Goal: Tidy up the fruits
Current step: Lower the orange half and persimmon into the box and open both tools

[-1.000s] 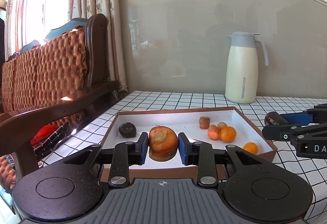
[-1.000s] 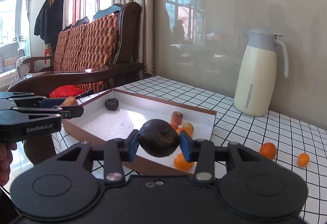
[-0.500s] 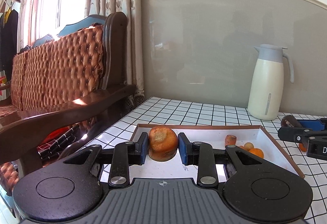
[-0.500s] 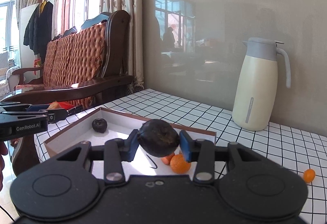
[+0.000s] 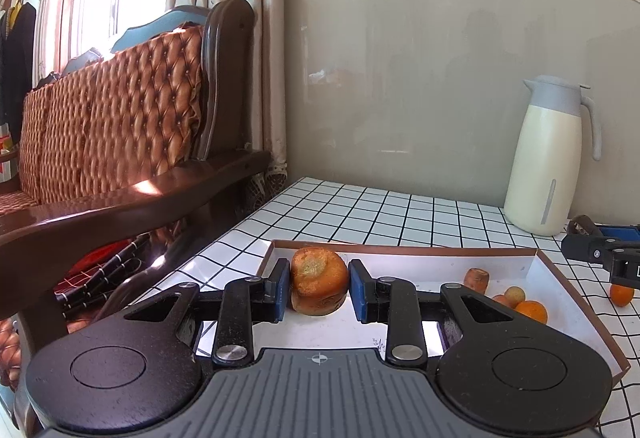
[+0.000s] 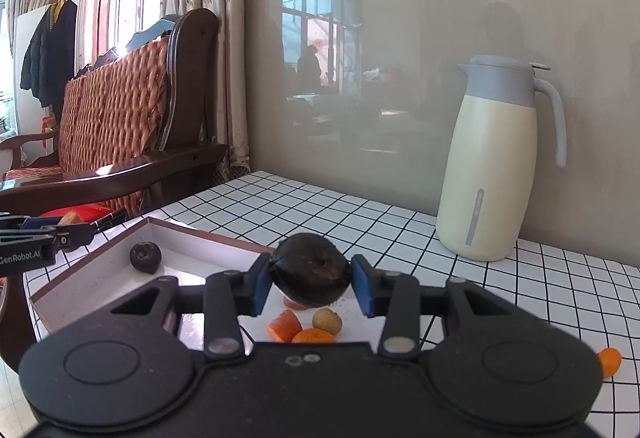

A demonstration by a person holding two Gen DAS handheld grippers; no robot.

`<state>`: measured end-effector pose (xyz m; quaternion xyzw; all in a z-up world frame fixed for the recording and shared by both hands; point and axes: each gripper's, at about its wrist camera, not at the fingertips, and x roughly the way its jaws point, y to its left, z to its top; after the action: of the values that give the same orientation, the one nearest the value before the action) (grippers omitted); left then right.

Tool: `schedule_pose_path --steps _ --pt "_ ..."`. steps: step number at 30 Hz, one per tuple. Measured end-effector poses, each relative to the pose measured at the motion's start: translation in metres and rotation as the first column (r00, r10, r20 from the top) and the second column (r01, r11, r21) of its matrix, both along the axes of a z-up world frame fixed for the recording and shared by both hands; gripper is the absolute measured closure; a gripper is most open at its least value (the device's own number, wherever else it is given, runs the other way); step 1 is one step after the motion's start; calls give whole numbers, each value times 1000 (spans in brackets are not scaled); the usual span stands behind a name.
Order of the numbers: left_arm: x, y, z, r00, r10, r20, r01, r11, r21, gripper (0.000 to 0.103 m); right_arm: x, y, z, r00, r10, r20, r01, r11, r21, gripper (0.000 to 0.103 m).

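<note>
The brown-orange fruit (image 5: 319,286) sits between the blue pads of the left gripper (image 5: 319,288), which squeezes it at its round sides. It hangs just above the near left part of the white box (image 5: 538,266). The skin looks rough and dry, so it likely will not slip, but it may be soft — a hard squeeze could squash it.

The dark round fruit (image 6: 312,270) is pinched at its middle by the right gripper (image 6: 312,278), above the near right part of the box (image 6: 80,278). It looks firm and light.

Inside the box lie a small dark fruit (image 6: 145,256), an orange (image 5: 531,311), a small tan fruit (image 6: 327,320) and an orange chunk (image 6: 285,326). Outside the box, on the checked table (image 6: 540,298), one more small orange (image 6: 610,362) waits. A cream jug (image 6: 494,162) stands far behind the box.
</note>
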<state>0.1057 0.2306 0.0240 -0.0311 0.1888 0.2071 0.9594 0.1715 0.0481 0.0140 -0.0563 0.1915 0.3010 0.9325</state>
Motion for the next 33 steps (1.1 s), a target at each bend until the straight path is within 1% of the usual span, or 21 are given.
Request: schedule_pose_path --steps 8,19,22,23,24,25,26,27,28,29,32,33 --pt "20 8 -5 1000 -5 -29 5 1000 -16 71 18 11 -4 1000 -2 -12 2 1000 -6 69" --pt "40 20 -10 999 -5 -46 3 999 -39 71 38 17 -13 999 -7 -45 6 1000 -26 69" --pt "43 22 -12 999 5 -50 -6 999 -33 71 43 18 -15 998 -11 -58 9 999 -34 69" --pt "44 23 -13 999 9 -49 -11 999 -35 71 46 19 -16 998 -9 -68 6 999 -40 67" --pt "43 23 -13 999 13 -43 -14 999 -29 71 50 22 -17 997 1 -81 -6 998 -56 57" --pt "42 22 -13 999 25 -33 -26 999 -19 54 51 24 -18 997 2 -82 -8 997 -73 43" --pt "40 21 -13 999 48 -21 -48 999 -4 28 50 23 -18 999 -19 -49 16 998 -67 11" --pt "36 19 -12 998 62 6 -62 998 21 2 46 19 -17 999 -40 -9 39 998 -39 7" --pt "32 17 -10 998 61 33 -63 997 45 1 45 17 -16 999 -39 -6 39 999 -27 6" --pt "31 16 -8 997 67 36 -69 996 54 1 48 16 -15 999 -45 -20 45 998 -33 6" --pt "29 17 -7 996 79 43 -81 995 51 1 48 11 -15 998 -64 -15 64 998 -12 6" --pt "30 17 -8 997 73 33 -75 996 48 1 49 11 -15 998 -67 -21 67 998 -13 6"
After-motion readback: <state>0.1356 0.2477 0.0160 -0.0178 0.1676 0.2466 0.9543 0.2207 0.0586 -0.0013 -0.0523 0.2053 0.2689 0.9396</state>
